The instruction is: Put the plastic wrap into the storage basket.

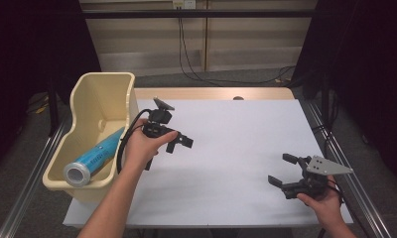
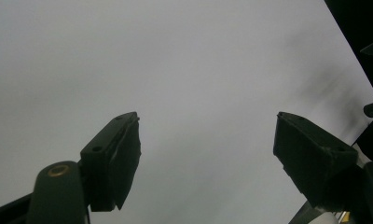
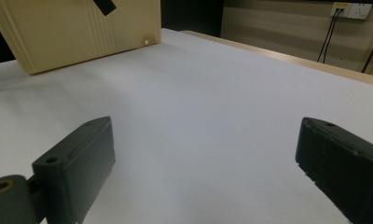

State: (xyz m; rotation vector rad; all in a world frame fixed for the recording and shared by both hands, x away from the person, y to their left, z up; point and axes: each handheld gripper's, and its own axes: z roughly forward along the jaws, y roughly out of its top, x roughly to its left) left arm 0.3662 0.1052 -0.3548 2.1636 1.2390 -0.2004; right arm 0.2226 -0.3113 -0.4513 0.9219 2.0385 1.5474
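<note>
- I am holding the left gripper (image 1: 179, 142) just beside the cream bin (image 1: 95, 89), its jaws standing wide apart with nothing between them.
- I am keeping the right gripper (image 1: 282, 171) low over the white table (image 1: 236, 144) near its right edge, jaws spread and empty too.
- The blue can (image 1: 93, 158) is lying on its side inside the bin, silver end facing the near wall.
- I am judging the risk ahead: reaching in for the can, a jaw could catch the bin's rim and tip or shove it off the table's left edge.
- The can looks round and smooth, so it could roll or slip from a loose pinch.
</note>
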